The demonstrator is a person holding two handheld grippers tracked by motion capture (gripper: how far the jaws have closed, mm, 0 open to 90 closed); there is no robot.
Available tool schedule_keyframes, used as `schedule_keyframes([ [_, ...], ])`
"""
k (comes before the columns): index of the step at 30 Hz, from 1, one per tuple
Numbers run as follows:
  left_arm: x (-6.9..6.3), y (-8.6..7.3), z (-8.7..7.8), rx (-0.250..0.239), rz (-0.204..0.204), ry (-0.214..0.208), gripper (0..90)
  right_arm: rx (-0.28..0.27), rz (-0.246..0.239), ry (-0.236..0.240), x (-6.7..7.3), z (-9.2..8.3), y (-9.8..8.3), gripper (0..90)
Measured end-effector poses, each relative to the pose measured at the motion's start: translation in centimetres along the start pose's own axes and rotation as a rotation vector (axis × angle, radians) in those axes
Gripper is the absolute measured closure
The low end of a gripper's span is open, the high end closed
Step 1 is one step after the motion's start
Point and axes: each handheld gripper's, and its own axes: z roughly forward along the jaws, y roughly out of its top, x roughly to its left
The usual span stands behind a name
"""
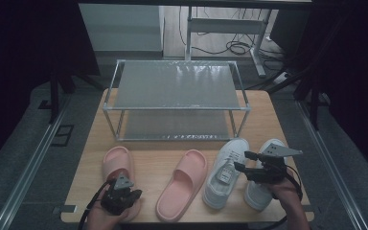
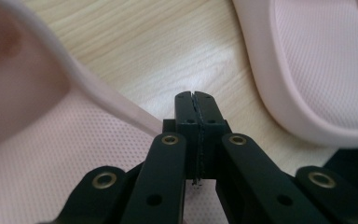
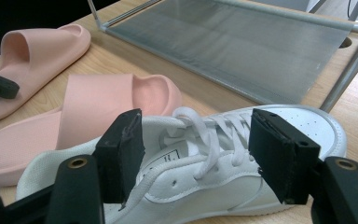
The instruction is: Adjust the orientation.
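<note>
Your left hand-held gripper [image 2: 196, 95] had its jaws fully closed with nothing between them, its tip just above the heel end of the left pink slipper [image 1: 117, 163], perhaps touching its rim. The second pink slipper [image 2: 321, 70] lay just beside it on the counter [image 1: 148, 165]. Your right hand-held gripper [image 3: 198, 154] stood wide open around the laces of the white sneaker [image 3: 223, 158], its pads not pressing.

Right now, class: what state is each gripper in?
Left gripper: closed, empty, over the left pink slipper.
Right gripper: open, jaws either side of the white sneaker, not gripping.
</note>
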Motion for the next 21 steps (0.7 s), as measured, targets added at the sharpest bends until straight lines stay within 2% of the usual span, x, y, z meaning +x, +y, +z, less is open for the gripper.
schedule_keyframes([
  [8, 0.7, -1.7, -1.6, 0.011, -0.032, 0.013, 90.0, -0.001, 0.007, -0.007, -0.2, -0.3, -0.1, 35.4],
  [12, 1.4, -2.6, -2.4, 0.011, -0.060, 0.027, 90.0, -0.003, 0.007, -0.006, -0.2, -0.3, -0.1, 35.4],
  [18, 2.5, -3.7, -3.5, 0.008, -0.096, 0.060, 90.0, -0.001, 0.011, -0.006, -0.2, -0.2, -0.1, 35.4],
  [21, 3.3, -4.3, -4.1, 0.003, -0.126, 0.086, 90.0, -0.006, 0.018, -0.012, -0.5, -0.4, -0.2, 35.4],
])
